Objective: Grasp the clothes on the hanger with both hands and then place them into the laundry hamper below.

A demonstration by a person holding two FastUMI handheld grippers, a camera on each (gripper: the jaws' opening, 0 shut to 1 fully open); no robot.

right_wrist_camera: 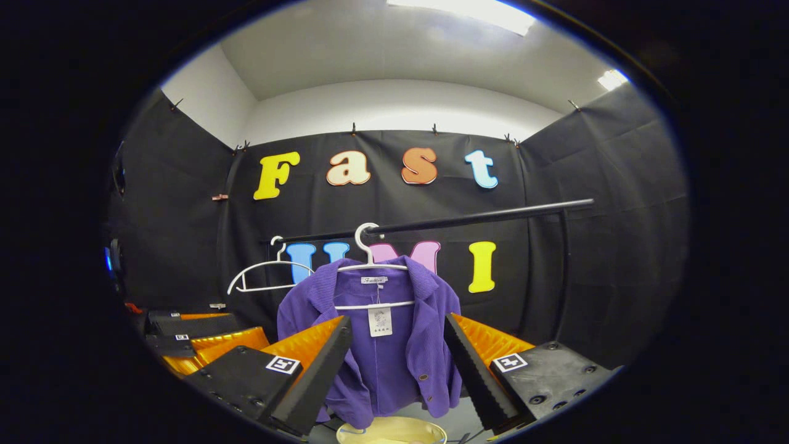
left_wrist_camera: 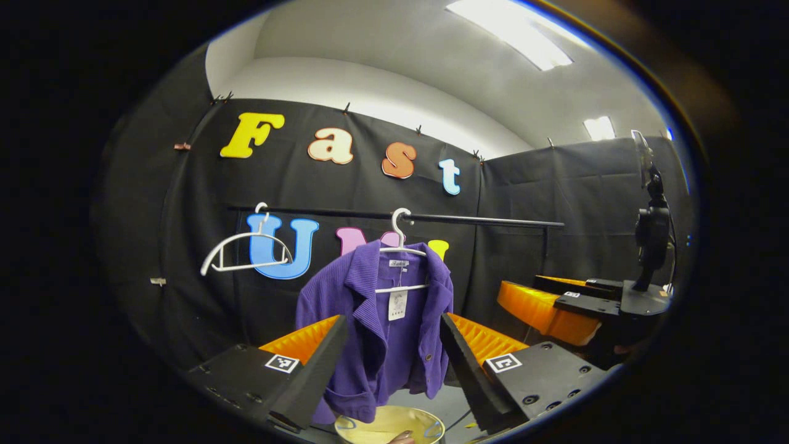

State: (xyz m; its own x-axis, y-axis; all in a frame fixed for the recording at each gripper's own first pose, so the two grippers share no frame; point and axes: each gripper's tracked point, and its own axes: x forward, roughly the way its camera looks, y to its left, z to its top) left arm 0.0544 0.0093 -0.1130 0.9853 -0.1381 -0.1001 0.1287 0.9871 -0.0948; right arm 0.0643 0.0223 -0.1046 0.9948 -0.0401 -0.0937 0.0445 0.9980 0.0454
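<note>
A purple ribbed jacket (left_wrist_camera: 382, 333) (right_wrist_camera: 388, 345) hangs on a white hanger (left_wrist_camera: 402, 246) (right_wrist_camera: 370, 259) from a black rail (left_wrist_camera: 481, 220) (right_wrist_camera: 481, 217). A paper tag dangles at its collar. My left gripper (left_wrist_camera: 394, 357) is open, its fingers framing the jacket from a short distance. My right gripper (right_wrist_camera: 397, 364) is open too, likewise aimed at the jacket and apart from it. The right gripper (left_wrist_camera: 555, 302) also appears at the right of the left gripper view. Below the jacket sits the yellowish rim of the laundry hamper (left_wrist_camera: 389, 425) (right_wrist_camera: 392, 430).
An empty white hanger (left_wrist_camera: 246, 253) (right_wrist_camera: 265, 277) hangs on the rail left of the jacket. A black camera stand (left_wrist_camera: 650, 234) rises at the right in the left gripper view. The left gripper (right_wrist_camera: 197, 339) lies at the lower left of the right gripper view.
</note>
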